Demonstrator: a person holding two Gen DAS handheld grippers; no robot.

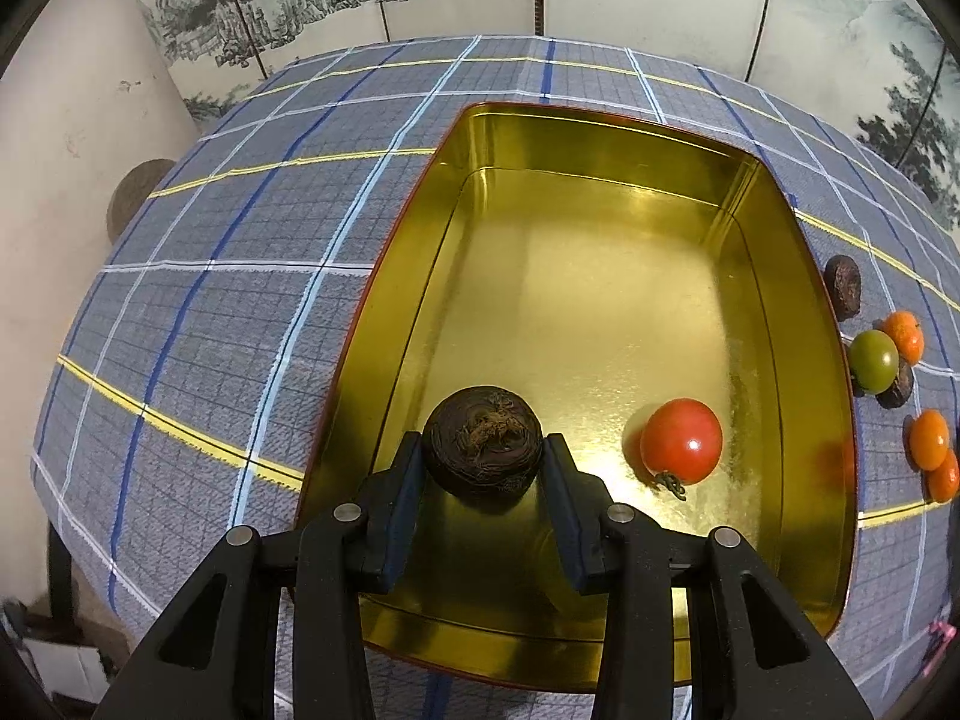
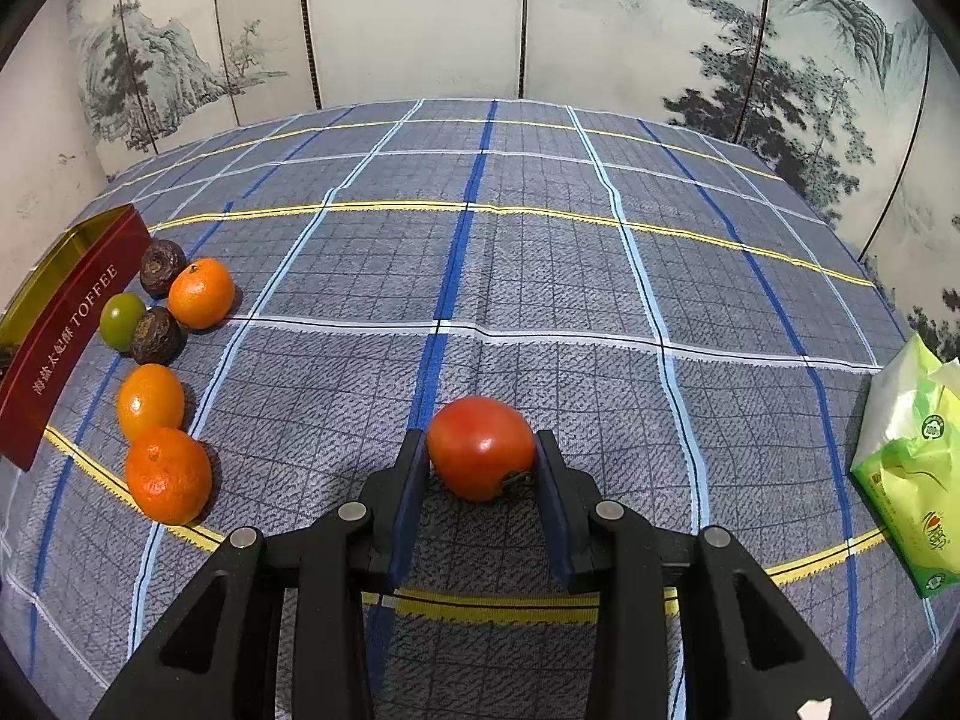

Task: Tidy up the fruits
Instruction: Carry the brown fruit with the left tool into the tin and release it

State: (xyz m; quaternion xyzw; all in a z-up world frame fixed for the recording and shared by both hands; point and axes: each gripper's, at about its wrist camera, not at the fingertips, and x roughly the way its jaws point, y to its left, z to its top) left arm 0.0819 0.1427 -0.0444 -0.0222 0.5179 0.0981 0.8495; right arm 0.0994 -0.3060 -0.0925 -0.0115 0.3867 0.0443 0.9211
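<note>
My left gripper (image 1: 483, 450) is shut on a dark brown dried fruit (image 1: 483, 447), held just above the floor of the gold tin (image 1: 384, 276). A red tomato (image 1: 681, 441) lies inside the tin to its right. My right gripper (image 2: 482, 450) is shut on a second red tomato (image 2: 480, 447) over the checked cloth. Left of it, beside the tin's red wall (image 2: 66, 324), sit three oranges (image 2: 201, 293) (image 2: 150, 402) (image 2: 168, 475), a green fruit (image 2: 120, 319) and two dark dried fruits (image 2: 161, 267) (image 2: 157, 336).
A checked blue-grey cloth (image 2: 540, 276) covers the table. A green tissue pack (image 2: 912, 468) lies at the right edge. A painted folding screen (image 2: 420, 18) stands close behind the table. The loose fruits also show right of the tin in the left wrist view.
</note>
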